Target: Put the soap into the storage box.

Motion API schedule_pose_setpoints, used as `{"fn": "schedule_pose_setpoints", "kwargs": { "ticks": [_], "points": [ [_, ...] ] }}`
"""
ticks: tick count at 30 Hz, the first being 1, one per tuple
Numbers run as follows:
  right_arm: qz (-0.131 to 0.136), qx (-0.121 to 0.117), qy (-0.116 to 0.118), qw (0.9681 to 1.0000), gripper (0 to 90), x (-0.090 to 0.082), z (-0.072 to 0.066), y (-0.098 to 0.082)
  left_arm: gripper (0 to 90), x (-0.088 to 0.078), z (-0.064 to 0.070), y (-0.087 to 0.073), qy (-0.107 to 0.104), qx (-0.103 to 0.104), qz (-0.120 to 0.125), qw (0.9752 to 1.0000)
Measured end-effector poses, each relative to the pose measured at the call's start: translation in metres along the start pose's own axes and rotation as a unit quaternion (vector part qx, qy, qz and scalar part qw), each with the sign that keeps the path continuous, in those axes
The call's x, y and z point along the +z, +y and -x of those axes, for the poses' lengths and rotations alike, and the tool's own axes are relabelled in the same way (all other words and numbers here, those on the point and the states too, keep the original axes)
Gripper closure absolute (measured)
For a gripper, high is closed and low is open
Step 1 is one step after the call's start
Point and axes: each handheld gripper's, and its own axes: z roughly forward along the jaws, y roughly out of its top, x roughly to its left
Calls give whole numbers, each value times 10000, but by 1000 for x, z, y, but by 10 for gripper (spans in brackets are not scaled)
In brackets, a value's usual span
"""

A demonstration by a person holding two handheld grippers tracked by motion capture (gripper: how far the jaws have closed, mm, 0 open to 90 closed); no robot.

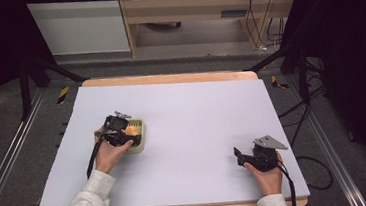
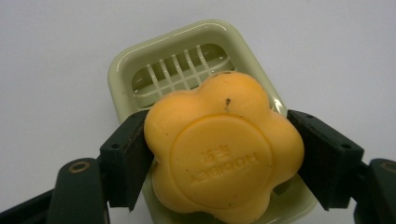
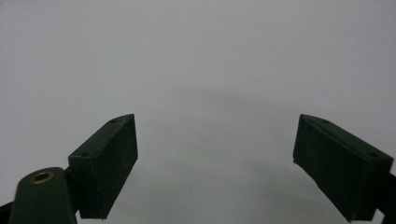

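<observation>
Holding the orange flower-shaped soap (image 2: 223, 151) between my left gripper's (image 1: 123, 133) two black jaws, I have it pinched at its sides right over the pale green soap dish (image 2: 122, 65), which sits on the lavender table cover (image 1: 197, 122) at about nine o'clock from the table's middle. In the left gripper view the soap covers the near half of the dish, and the slotted drain grid (image 2: 180, 70) shows at twelve o'clock beyond it; I cannot tell whether the soap's underside already rests on the dish or hangs just above it. My main worry is the grip itself: the pads meet the soap on rounded lobes, not flat faces, so I judge it could squirt out forward or twist if I squeeze harder or tilt. Soap is slick by nature, and a slip here would send it onto the dish rim or off onto the cover. A second risk is the dish: it looks light and nothing steadies it, so if a jaw catches its wall as I lower or spread, the dish could skate or tip. Letting go while the soap sits off centre, toward the near end, might leave it propped on the rim instead of lying flat. My right gripper (image 1: 248, 156) rests at about four o'clock, well apart from the dish, jaws spread wide with nothing between them, so it gives no bracing for now.
</observation>
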Motion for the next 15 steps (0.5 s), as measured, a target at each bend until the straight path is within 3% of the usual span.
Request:
{"fn": "schedule_pose_setpoints", "kwargs": {
  "ticks": [15],
  "points": [
    [-22,16,12,10000,141,0,0,0,251,2,0,-1,21,-31,53,10000]
  ]
}}
